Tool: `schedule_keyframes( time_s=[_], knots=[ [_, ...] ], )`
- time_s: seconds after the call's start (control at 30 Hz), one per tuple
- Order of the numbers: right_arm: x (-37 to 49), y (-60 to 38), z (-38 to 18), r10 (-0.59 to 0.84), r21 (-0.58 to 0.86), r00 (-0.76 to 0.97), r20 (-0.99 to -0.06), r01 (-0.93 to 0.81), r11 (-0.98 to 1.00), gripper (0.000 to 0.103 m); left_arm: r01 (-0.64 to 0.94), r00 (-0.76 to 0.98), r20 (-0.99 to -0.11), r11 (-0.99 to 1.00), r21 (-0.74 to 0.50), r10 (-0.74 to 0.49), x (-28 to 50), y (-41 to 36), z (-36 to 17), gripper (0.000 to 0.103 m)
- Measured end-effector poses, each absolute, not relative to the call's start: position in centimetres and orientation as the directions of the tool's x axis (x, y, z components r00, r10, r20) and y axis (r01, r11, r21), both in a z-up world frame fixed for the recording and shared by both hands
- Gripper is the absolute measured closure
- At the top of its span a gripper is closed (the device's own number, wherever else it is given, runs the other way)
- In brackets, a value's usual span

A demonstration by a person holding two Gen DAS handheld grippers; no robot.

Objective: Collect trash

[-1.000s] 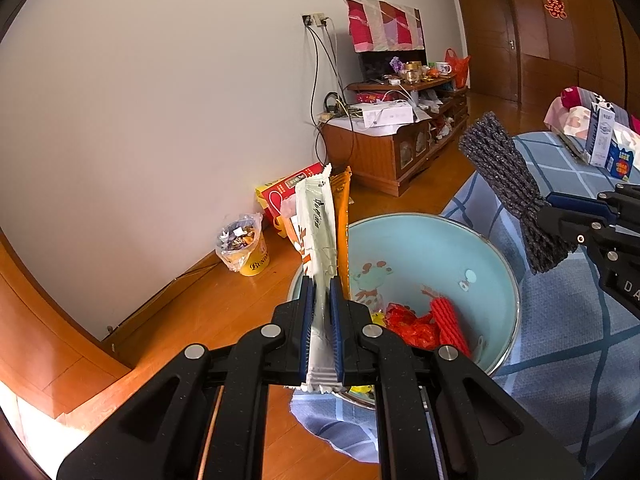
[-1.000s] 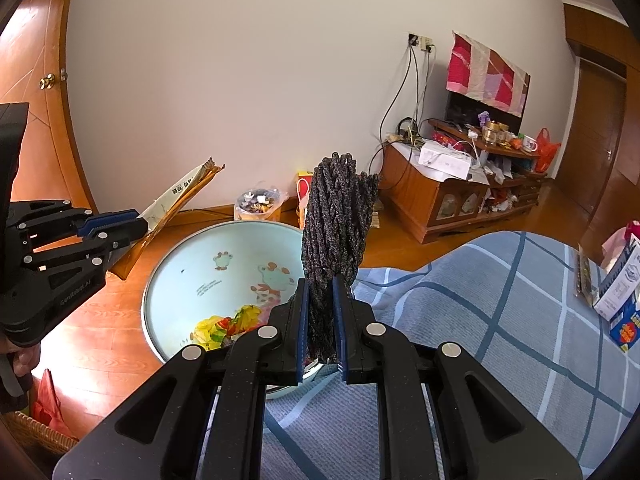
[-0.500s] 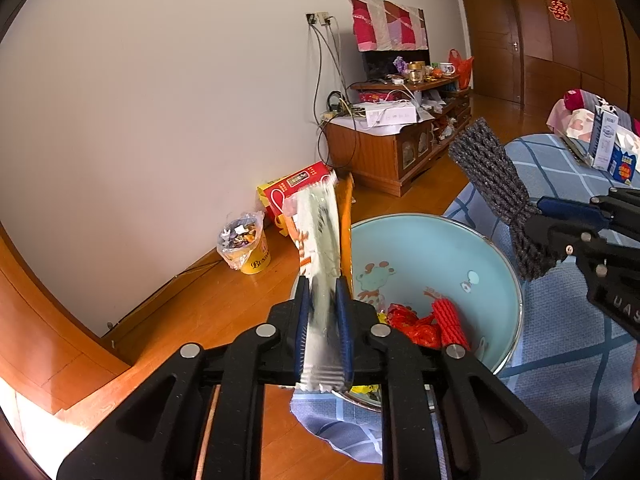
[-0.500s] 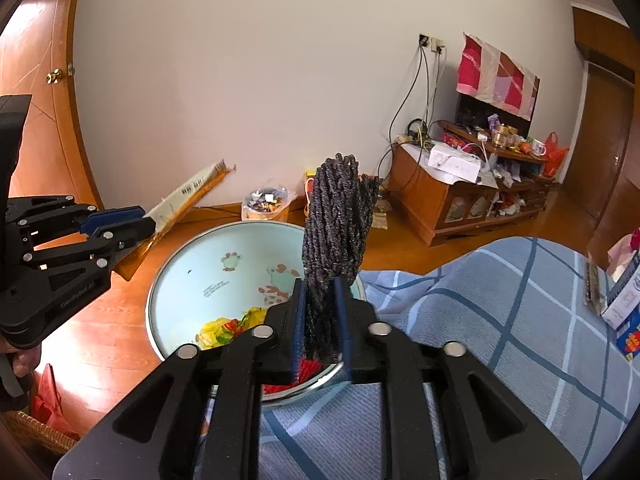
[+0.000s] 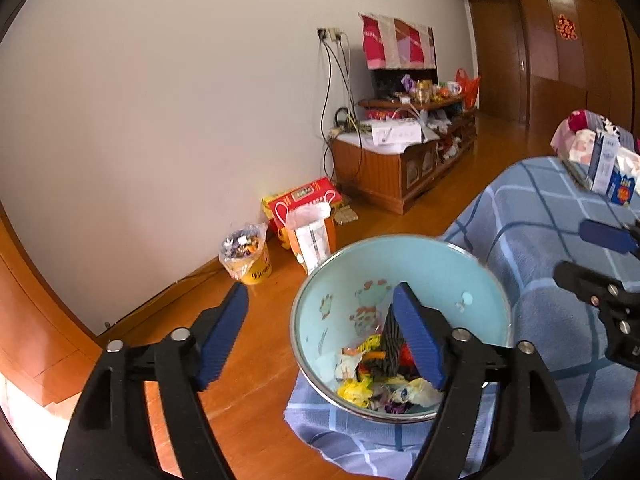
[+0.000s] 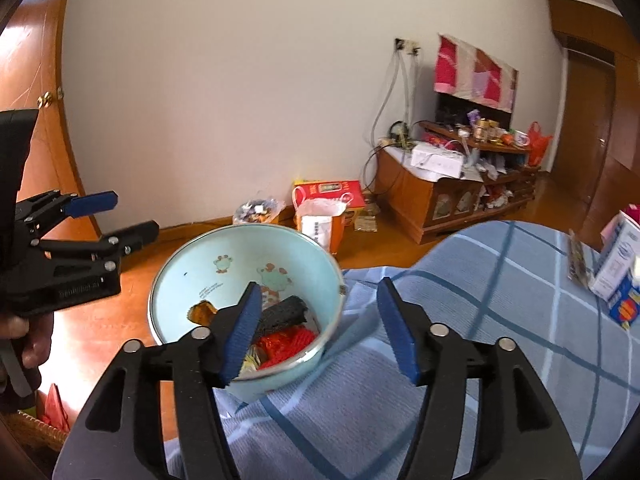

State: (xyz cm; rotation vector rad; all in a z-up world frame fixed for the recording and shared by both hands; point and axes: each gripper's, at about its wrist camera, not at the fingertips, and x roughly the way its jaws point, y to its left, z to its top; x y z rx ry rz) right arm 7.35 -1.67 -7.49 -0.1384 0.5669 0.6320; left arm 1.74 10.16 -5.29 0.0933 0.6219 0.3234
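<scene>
Left gripper point(image 5: 320, 334) nearest, jaws wide, empty, over basin rim. Right gripper point(image 6: 318, 326) likewise wide, empty, above basin's near edge. Basin point(image 6: 188, 256), pale blue, sat at edge of checked blue cloth point(image 6: 460, 320) on desk. Trash lay inside: dark braided rope point(image 6: 284, 312), red bundle point(image 6: 286, 342), yellow and white wrappers point(image 5: 356, 390). Judged light, soft, crinkly; wrappers slippery, best pinched at an edge, rope mid-length. Beyond: floor, yellow bucket point(image 5: 250, 266), cabinet point(image 5: 392, 176).
</scene>
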Motion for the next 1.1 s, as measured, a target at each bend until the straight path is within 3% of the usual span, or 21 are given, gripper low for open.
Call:
schedule_keyframes(
  time_s=[0.03,0.57,1.1],
  knots=[
    [7.0,-2.0,-7.4,0.517,0.048,0.668,-0.536,-0.587,0.808,0.041,-0.274,0.769,-0.549,0.945,0.178,0.327,1.6,10.0,-5.0,0.015],
    [3.1,-6.6,-3.5,0.409,-0.041,0.817,-0.406,-0.463,0.885,0.029,-0.253,0.832,-0.461,0.951,0.181,0.309,0.0,7.0,-2.8,0.009],
    [2.9,-7.8,-3.7,0.369,-0.051,0.837,-0.404,-0.423,0.904,0.025,-0.221,0.824,-0.498,0.963,0.156,0.269,0.1,6.3,-3.7,0.007]
  ],
)
